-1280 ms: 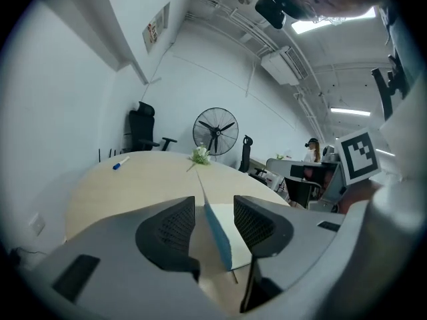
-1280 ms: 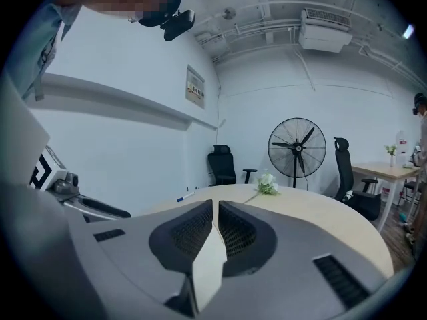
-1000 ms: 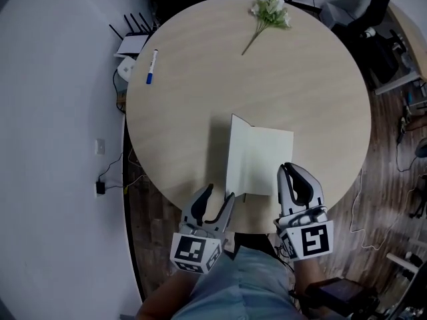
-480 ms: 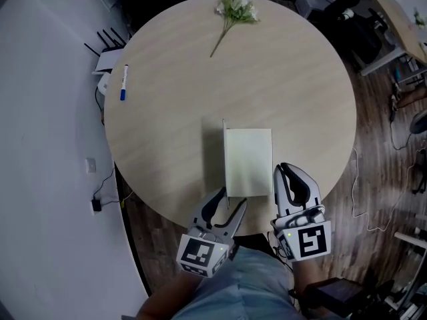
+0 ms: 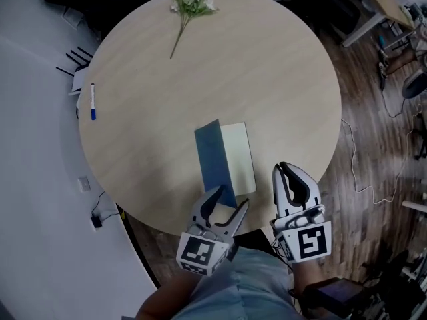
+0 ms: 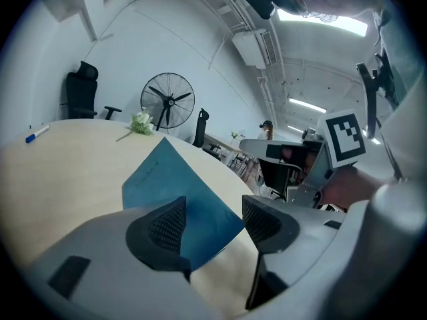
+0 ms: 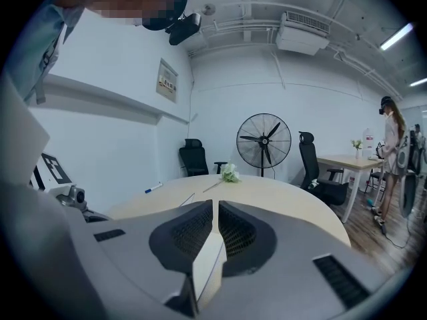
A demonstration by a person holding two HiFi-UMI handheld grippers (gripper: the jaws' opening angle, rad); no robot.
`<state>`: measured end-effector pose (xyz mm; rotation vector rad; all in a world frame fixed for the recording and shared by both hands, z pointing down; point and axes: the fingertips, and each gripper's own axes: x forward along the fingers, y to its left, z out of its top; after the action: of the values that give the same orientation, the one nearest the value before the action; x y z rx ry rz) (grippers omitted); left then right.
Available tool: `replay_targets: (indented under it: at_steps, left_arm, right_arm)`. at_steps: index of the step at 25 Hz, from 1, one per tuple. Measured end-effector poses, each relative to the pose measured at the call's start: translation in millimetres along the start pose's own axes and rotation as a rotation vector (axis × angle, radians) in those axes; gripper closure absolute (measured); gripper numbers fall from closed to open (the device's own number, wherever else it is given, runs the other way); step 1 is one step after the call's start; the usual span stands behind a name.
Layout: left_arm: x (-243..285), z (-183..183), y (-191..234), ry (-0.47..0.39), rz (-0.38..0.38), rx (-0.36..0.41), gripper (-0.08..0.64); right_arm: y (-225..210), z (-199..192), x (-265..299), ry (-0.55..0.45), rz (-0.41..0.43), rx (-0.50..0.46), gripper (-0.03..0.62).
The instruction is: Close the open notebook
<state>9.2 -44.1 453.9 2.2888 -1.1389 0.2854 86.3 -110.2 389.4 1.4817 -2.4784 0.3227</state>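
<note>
The notebook lies near the round table's (image 5: 280,72) front edge. Its blue cover (image 5: 212,157) leans tilted over the cream pages (image 5: 241,153), with its outer face up. My left gripper (image 5: 230,199) is at the notebook's near corner. In the left gripper view the blue cover (image 6: 167,185) runs between the jaws of the left gripper (image 6: 213,209), which are opening, and the pads do not press on it. My right gripper (image 5: 288,170) hovers off the table's edge to the right of the notebook. In the right gripper view the right gripper (image 7: 215,212) is shut with nothing in it.
A flower sprig (image 5: 189,0) lies at the table's far side, and a blue-capped marker (image 5: 92,101) at its left edge. A standing fan (image 6: 170,103) and office chairs (image 7: 195,157) stand beyond the table. Cables and a power brick (image 5: 98,220) lie on the floor at left.
The notebook's left cover has swung up and over from lying flat open, so its blue outside now shows. The left jaws have spread wider. Both grippers drew slightly back toward me.
</note>
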Motion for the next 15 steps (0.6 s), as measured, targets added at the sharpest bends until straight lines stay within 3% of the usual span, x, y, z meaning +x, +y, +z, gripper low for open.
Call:
replay_targets:
  at_steps: [15]
  left_arm:
    - [77,-38,-5,0.151,-0.074,0.005,0.247]
  right_arm:
    - [-67,-63,4,0.090,-0.087,0.095,0.540]
